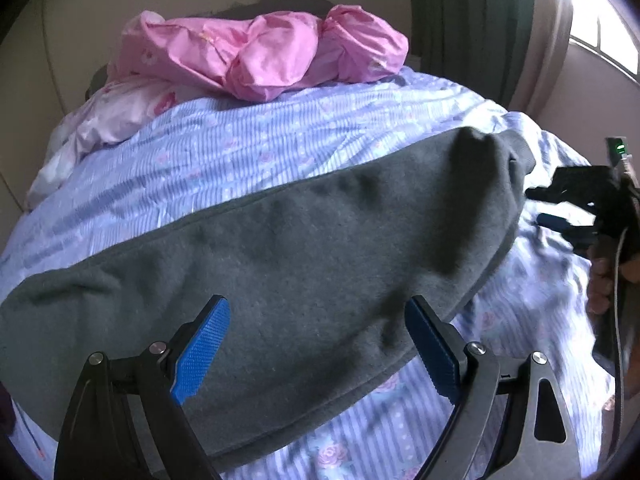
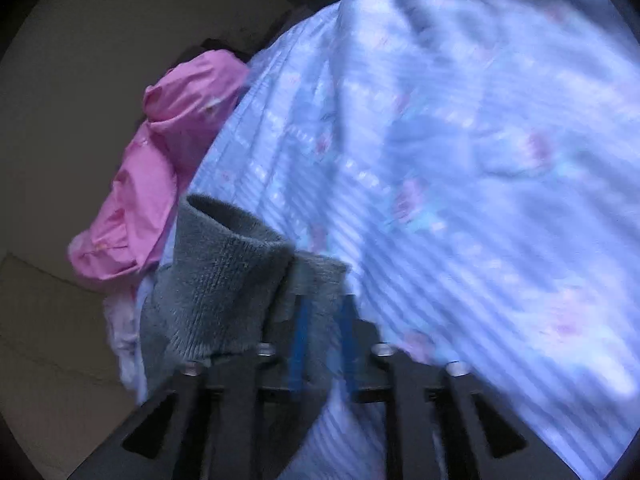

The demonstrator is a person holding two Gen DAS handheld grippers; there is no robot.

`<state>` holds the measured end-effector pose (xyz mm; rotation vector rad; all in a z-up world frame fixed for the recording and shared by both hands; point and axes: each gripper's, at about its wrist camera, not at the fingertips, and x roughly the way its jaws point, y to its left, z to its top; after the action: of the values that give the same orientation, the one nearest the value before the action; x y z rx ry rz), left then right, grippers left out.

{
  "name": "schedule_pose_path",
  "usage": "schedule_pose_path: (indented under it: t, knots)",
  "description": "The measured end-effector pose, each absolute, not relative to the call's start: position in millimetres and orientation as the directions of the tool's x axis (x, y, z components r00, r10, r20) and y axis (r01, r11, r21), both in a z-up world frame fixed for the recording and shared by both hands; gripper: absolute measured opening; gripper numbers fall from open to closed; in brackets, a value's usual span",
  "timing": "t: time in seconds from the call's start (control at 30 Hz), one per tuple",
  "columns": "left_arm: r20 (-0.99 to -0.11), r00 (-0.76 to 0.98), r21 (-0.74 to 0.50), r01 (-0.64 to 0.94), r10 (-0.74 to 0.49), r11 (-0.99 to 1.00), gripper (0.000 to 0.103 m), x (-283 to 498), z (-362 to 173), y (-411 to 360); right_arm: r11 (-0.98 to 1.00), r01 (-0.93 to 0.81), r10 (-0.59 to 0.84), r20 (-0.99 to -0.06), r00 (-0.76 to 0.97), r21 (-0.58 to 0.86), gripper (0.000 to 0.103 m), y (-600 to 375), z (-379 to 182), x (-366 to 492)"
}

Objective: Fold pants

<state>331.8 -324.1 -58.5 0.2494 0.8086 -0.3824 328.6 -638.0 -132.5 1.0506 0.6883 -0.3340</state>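
Note:
Grey fleece pants (image 1: 300,248) lie folded lengthwise across the bed, from the lower left to the upper right. My left gripper (image 1: 318,304) hovers just over their near part, open wide, with nothing between its blue pads (image 1: 204,344). At the pants' right end my right gripper (image 1: 540,206) stands with its fingers apart, close to the cloth edge. In the blurred right wrist view the ribbed grey end of the pants (image 2: 224,280) rises at the left. A flap of that cloth lies at the tips of my right gripper (image 2: 325,300), and the pads do not press on it.
The bed has a blue striped floral sheet (image 1: 280,140). A crumpled pink bundle (image 1: 272,56) and a pale pink floral pillow (image 1: 120,116) lie at its far end. A green curtain (image 1: 472,20) and a window (image 1: 600,40) are beyond. A hand (image 1: 600,280) holds the right gripper.

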Motion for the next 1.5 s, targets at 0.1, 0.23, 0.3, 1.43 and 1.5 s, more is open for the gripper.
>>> schedule_pose_path:
  t: [0.1,0.23,0.3,1.43,1.5]
  knots:
    - [-0.722,0.643,0.058,0.423,-0.255,0.904,0.09,328,-50,-321,0.52,0.556,-0.048,-0.628,0.777,0.649,0.044,-634,-94,299]
    - [-0.708,0.655,0.044,0.413,-0.263,0.91,0.09,325,-41,-312,0.691,0.395,-0.005,-0.542,0.84,0.606,0.044,-604,-40,301]
    - [-0.71,0.655,0.043,0.407,-0.259,0.912,0.09,326,-40,-305,0.782,0.301,0.039,-0.525,0.85,0.546,0.044,-584,-21,319]
    - [-0.703,0.68,0.121,0.404,-0.21,0.907,0.09,313,-48,-312,0.331,0.316,0.316,-0.42,0.851,0.889,0.103,-616,-141,326]
    - [-0.711,0.673,0.103,0.387,-0.204,0.916,0.09,316,-52,-311,0.35,0.321,0.325,-0.436,0.84,0.88,0.103,-613,-139,334]
